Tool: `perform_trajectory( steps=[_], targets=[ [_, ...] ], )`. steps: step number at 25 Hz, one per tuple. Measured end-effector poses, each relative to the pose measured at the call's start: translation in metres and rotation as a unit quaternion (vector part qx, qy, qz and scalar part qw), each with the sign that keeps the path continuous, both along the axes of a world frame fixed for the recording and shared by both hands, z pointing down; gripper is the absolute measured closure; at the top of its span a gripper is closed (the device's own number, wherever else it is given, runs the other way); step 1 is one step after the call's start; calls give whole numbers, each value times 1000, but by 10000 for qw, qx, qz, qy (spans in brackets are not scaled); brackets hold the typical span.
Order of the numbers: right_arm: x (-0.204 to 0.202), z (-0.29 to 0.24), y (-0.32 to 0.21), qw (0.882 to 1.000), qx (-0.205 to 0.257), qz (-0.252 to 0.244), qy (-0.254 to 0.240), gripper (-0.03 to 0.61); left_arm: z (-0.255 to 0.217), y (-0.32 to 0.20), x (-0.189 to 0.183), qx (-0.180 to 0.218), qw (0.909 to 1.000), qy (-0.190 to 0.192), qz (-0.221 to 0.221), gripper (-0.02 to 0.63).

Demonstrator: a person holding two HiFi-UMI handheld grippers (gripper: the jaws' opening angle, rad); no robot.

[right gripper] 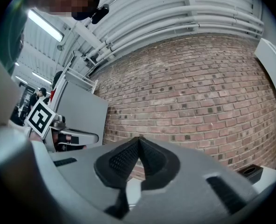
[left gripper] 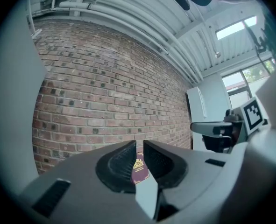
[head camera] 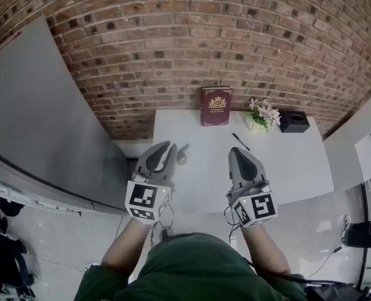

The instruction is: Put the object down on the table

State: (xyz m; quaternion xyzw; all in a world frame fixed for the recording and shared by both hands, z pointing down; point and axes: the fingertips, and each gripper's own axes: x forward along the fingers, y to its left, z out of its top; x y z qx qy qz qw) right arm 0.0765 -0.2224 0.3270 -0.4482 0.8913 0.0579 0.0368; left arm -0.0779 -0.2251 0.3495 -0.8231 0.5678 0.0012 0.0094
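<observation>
A small grey object (head camera: 181, 160) lies on the white table (head camera: 298, 174), just right of my left gripper's tips. My left gripper (head camera: 167, 150) hovers over the table's left edge with its jaws a narrow gap apart and nothing between them. In the left gripper view the left gripper (left gripper: 139, 144) frames a maroon book (left gripper: 139, 169) through that gap. My right gripper (head camera: 236, 153) hangs over the table's front middle. The right gripper (right gripper: 138, 139) has its tips touching and holds nothing.
The maroon book (head camera: 215, 106) stands against the brick wall at the table's back. Right of it are a small pot of flowers (head camera: 263, 115) and a black box (head camera: 294, 121). A black pen (head camera: 240, 142) lies ahead of my right gripper. A grey panel (head camera: 41, 124) stands on the left.
</observation>
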Motion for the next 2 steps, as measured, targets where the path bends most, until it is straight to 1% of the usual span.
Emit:
perform_trajectory(
  steps=[2],
  targets=[
    [-3,1,-4,10000,-4,17,21,577,3,-5,-4,-24,10000,5,1,568]
  ],
)
